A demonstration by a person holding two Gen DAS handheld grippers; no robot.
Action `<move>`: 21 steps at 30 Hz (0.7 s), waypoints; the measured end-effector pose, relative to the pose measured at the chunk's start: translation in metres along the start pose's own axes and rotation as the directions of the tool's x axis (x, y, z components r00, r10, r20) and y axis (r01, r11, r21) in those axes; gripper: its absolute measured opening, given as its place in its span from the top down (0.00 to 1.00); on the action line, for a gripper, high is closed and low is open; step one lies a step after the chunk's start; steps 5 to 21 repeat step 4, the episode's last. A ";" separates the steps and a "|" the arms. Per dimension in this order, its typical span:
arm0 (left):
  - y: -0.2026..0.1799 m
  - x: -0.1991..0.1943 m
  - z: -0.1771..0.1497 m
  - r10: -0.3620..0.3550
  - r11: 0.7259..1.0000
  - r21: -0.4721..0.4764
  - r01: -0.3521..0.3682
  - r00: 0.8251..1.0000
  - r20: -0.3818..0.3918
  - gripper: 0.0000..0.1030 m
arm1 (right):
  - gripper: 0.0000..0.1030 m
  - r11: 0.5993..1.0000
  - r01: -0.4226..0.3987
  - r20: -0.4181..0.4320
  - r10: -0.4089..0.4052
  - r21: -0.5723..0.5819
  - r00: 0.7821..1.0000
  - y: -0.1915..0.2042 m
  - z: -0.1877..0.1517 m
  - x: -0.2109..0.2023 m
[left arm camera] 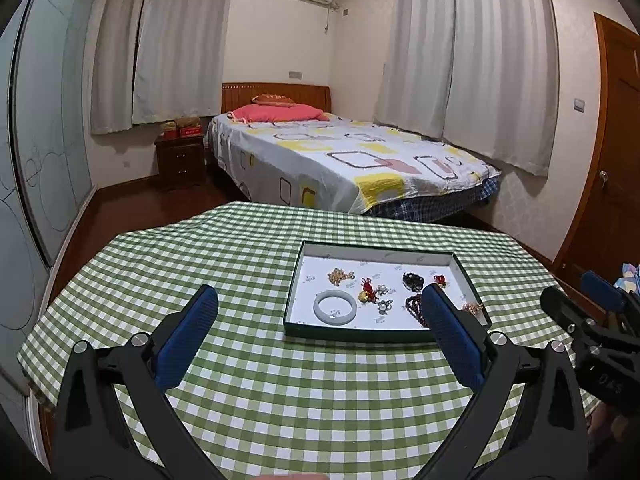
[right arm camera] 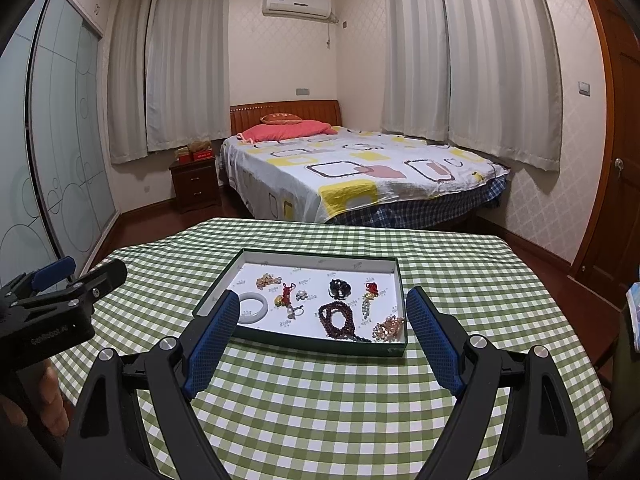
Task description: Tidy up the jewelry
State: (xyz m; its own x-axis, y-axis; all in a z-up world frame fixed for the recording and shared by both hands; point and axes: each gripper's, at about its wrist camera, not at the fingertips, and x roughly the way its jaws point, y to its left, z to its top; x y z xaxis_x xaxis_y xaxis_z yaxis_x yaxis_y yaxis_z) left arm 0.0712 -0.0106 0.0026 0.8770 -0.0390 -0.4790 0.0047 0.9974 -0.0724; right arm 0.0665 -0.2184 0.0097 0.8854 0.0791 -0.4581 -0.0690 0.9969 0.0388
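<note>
Table (right arm camera: 360, 420) is sitting under a green-and-white checked cloth, running from the near edge out to a far edge that drops off toward the bed (right arm camera: 360, 176). Bedroom behind: white curtains (right arm camera: 480, 80) hanging on two walls, AC unit (right arm camera: 297, 4) high on the back wall, nightstand (right arm camera: 196, 184) left of the bed, glass sliding wardrobe (right arm camera: 52, 160) along the left, wooden door (right arm camera: 616, 160) on the right.

Tray (right arm camera: 224, 280), dark green rim with white floor, is lying flat on the cloth, slightly right of centre in the left wrist view. All jewelry is sitting inside it: white bangle (right arm camera: 253, 307) at near left, gold chain (right arm camera: 267, 281) behind it, dark red bead string (right arm camera: 338, 320) near the front wall, black piece (right arm camera: 339, 288) farther back.

Left gripper (left arm camera: 320, 312) is hovering above bare cloth short of the tray, jaws wide, nothing between them. Right gripper (right arm camera: 323, 312) is doing the same, jaws wide and empty, straddling the tray's near wall in its own view.

Open cloth is showing left of the tray and in front of it; less on the right toward the table edge.
</note>
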 end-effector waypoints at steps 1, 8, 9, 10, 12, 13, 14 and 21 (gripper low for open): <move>0.001 0.004 -0.001 0.001 1.000 0.001 -0.001 1.000 -0.013 0.04 | 0.20 1.000 0.000 -0.002 0.000 0.002 1.000 -0.001 0.000 0.002; 0.005 0.019 -0.006 0.002 1.000 -0.012 -0.003 0.999 -0.051 0.04 | 0.20 1.000 -0.004 -0.011 0.004 0.013 1.000 -0.006 -0.002 0.009; 0.005 0.019 -0.006 0.002 1.000 -0.012 -0.003 0.999 -0.051 0.04 | 0.20 1.000 -0.004 -0.011 0.004 0.013 1.000 -0.006 -0.002 0.009; 0.005 0.019 -0.006 0.002 1.000 -0.012 -0.003 0.999 -0.051 0.04 | 0.20 1.000 -0.004 -0.011 0.004 0.013 1.000 -0.006 -0.002 0.009; 0.005 0.019 -0.006 0.002 1.000 -0.012 -0.003 0.999 -0.051 0.04 | 0.20 1.000 -0.004 -0.011 0.004 0.013 1.000 -0.006 -0.002 0.009; 0.005 0.019 -0.006 0.002 1.000 -0.012 -0.003 0.999 -0.051 0.04 | 0.20 1.000 -0.004 -0.011 0.004 0.013 1.000 -0.006 -0.002 0.009; 0.005 0.019 -0.006 0.002 1.000 -0.012 -0.003 0.999 -0.051 0.04 | 0.20 1.000 -0.004 -0.011 0.004 0.013 1.000 -0.006 -0.002 0.009; 0.005 0.019 -0.006 0.002 1.000 -0.012 -0.003 0.999 -0.051 0.04 | 0.20 1.000 -0.004 -0.011 0.004 0.013 1.000 -0.006 -0.002 0.009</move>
